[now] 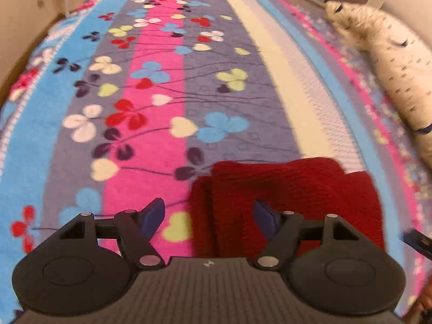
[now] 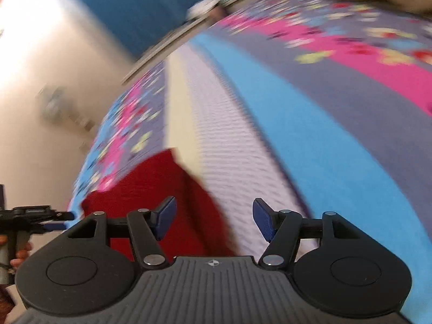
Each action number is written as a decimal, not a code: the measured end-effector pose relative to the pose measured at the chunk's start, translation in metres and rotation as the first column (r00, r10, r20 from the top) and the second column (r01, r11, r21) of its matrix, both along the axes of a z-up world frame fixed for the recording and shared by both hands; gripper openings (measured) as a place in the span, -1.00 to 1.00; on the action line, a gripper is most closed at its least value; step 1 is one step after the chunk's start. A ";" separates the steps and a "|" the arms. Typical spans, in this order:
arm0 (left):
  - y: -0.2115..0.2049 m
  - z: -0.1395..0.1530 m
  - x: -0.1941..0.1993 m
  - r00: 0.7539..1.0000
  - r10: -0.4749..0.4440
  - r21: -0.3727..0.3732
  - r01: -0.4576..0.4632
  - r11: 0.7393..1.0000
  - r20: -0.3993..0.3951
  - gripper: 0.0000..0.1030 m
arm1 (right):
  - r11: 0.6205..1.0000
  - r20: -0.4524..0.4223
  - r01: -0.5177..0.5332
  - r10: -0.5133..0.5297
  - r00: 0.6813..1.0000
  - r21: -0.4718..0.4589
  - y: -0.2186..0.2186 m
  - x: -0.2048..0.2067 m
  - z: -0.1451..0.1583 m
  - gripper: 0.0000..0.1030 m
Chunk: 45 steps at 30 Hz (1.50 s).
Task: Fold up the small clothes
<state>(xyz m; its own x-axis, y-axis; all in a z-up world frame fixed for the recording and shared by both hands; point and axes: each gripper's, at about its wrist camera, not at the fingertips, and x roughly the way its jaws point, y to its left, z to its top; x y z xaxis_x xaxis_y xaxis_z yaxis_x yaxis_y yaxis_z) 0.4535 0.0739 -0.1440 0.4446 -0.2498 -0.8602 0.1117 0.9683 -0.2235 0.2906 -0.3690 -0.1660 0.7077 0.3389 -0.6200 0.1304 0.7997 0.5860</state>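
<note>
One folded red knit garment (image 1: 291,202) lies just ahead of the left gripper (image 1: 209,216), jaws wide apart, holding nothing. Right gripper (image 2: 214,220) likewise spread and empty, garment ahead-left. One floral striped blanket (image 1: 162,94) covers the bed; one cream patterned pillow (image 1: 391,67) far right; beige walls (image 1: 24,13).

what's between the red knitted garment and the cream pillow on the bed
Only bare striped floral blanket: nothing lies between the folded red knitted garment and the cream speckled pillow. The left wrist view shows it.
</note>
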 end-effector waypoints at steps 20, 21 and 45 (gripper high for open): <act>0.016 -0.051 0.035 0.988 0.153 0.162 -0.148 0.976 -0.022 -1.00 | 0.975 -0.033 -0.145 0.142 0.989 -0.170 0.078 0.124 -0.044 -0.12; 0.019 -0.050 0.034 0.984 0.175 0.150 -0.171 0.974 -0.016 -1.00 | 0.980 -0.037 -0.129 0.125 0.991 -0.150 0.074 0.123 -0.040 -0.04; -0.071 0.037 -0.250 0.991 0.067 0.283 -0.098 0.954 0.118 0.99 | 0.826 0.049 -0.129 0.185 0.981 -0.549 0.139 -0.133 0.066 0.74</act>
